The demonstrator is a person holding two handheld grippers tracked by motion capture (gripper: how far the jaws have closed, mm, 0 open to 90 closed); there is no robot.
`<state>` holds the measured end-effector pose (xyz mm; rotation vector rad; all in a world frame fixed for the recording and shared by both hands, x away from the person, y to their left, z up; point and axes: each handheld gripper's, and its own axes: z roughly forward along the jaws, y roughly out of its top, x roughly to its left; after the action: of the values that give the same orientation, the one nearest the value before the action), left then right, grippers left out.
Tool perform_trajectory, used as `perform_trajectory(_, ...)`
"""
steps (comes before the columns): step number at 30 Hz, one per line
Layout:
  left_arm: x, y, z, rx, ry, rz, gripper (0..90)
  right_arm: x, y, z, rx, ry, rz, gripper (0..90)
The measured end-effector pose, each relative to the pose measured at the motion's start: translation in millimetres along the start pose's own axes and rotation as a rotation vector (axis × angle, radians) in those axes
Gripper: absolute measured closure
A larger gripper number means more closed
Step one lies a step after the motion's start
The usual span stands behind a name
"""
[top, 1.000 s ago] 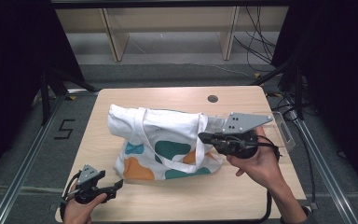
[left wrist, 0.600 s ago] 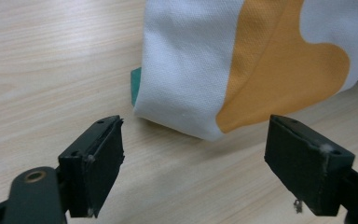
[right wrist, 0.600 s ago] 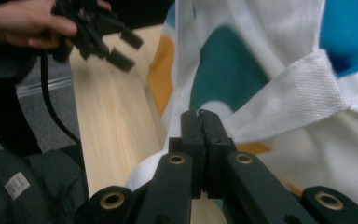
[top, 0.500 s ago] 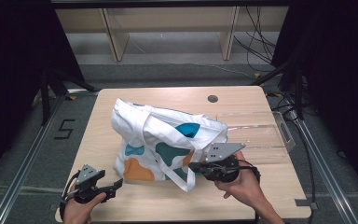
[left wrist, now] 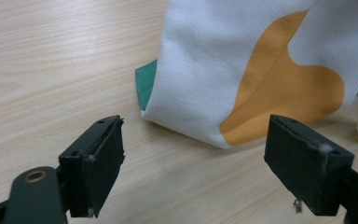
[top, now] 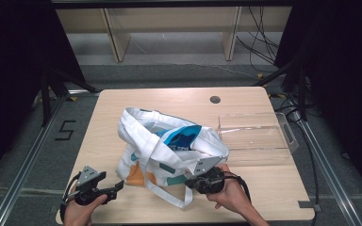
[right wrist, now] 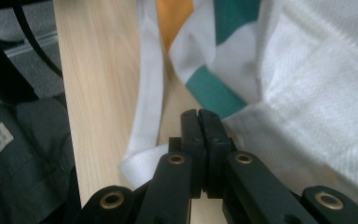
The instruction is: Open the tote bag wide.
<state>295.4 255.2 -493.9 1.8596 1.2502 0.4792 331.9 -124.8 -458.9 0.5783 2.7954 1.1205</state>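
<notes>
Your right claw (top: 188,181) has dropped from above the tote bag (top: 169,146) to the near bench (top: 273,188) edge, pads pinched on the bag's white fabric. The bag's right side came down with it: mouth now slumped open, a blue packet (top: 181,136) exposed inside, one strap (top: 169,195) looped on the bench. The clear plastic tray (top: 257,136) behind is now uncovered.
</notes>
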Motion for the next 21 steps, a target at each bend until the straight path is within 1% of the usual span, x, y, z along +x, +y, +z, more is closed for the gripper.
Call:
perform_trajectory(1,-0.6,-0.4,0.1,-0.003,0.005,-0.015,18.8,0.0,0.0,0.0,0.000,0.000,0.000,90.0)
perform_trajectory(2,0.3,-1.5,0.4,-0.006,-0.003,-0.026,18.8,0.2,-2.9,-0.9,-0.001,-0.010,-0.001,90.0)
perform_trajectory(4,0.6,-1.2,0.0,-0.005,-0.003,-0.024,18.8,0.7,-3.0,-2.9,-0.007,-0.010,0.005,89.6)
perform_trajectory(5,0.6,-0.5,-0.7,-0.006,0.001,-0.016,18.8,2.3,-2.6,-12.1,-0.048,-0.018,0.012,86.6)
perform_trajectory(6,0.7,-0.7,-0.7,-0.005,0.001,-0.018,18.8,3.1,-1.9,-16.5,-0.058,-0.021,0.009,83.5)
perform_trajectory(7,0.7,-0.7,-0.7,-0.005,0.001,-0.018,18.8,3.1,-1.9,-16.5,-0.058,-0.021,0.009,83.5)
perform_trajectory(8,0.4,-1.2,-0.7,-0.008,0.004,-0.027,18.8,6.1,0.9,-33.3,-0.094,-0.057,0.014,77.2)
perform_trajectory(9,0.9,-1.1,-1.1,-0.005,0.004,-0.017,18.8,7.5,3.1,-41.1,-0.103,-0.063,0.004,74.9)
perform_trajectory(10,0.8,-0.3,-1.1,-0.005,-0.002,-0.016,18.8,8.6,5.7,-48.5,-0.127,-0.077,-0.006,72.9)
perform_trajectory(11,-0.2,-0.4,-0.5,-0.012,0.000,-0.026,18.8,10.2,9.0,-56.4,-0.137,-0.082,-0.018,70.0)
perform_trajectory(12,-0.5,-0.6,-0.7,-0.012,0.003,-0.023,18.8,11.9,11.4,-62.1,-0.146,-0.092,-0.015,68.0)
perform_trajectory(13,-0.5,-0.6,-0.7,-0.012,0.003,-0.023,18.8,11.9,11.4,-62.1,-0.146,-0.092,-0.015,68.0)
perform_trajectory(14,0.2,-0.7,-1.0,-0.009,0.002,-0.015,18.8,13.5,16.4,-70.4,-0.171,-0.104,-0.027,66.5)
perform_trajectory(15,-0.1,-0.9,-0.8,-0.010,0.000,-0.029,18.8,14.4,19.9,-77.3,-0.188,-0.112,-0.029,65.1)
perform_trajectory(16,0.6,0.1,-1.8,-0.012,0.005,-0.009,18.8,16.7,25.7,-87.9,-0.232,-0.103,-0.025,64.2)
perform_trajectory(17,0.6,0.1,-1.8,-0.012,0.005,-0.009,18.8,18.5,28.3,-91.6,-0.247,-0.098,-0.026,62.4)
perform_trajectory(18,0.3,-0.2,-1.8,-0.010,0.007,-0.015,18.9,19.4,30.1,-95.5,-0.249,-0.101,-0.029,61.8)
perform_trajectory(19,0.3,-0.2,-1.8,-0.010,0.007,-0.015,18.8,19.4,30.1,-95.5,-0.249,-0.101,-0.029,61.8)
perform_trajectory(20,1.0,-0.7,-1.9,-0.009,0.004,-0.017,18.8,21.6,34.3,-103.3,-0.284,-0.109,-0.032,59.7)
perform_trajectory(21,1.0,-0.7,-1.9,-0.009,0.004,-0.017,18.8,21.6,34.3,-103.3,-0.284,-0.109,-0.032,59.7)
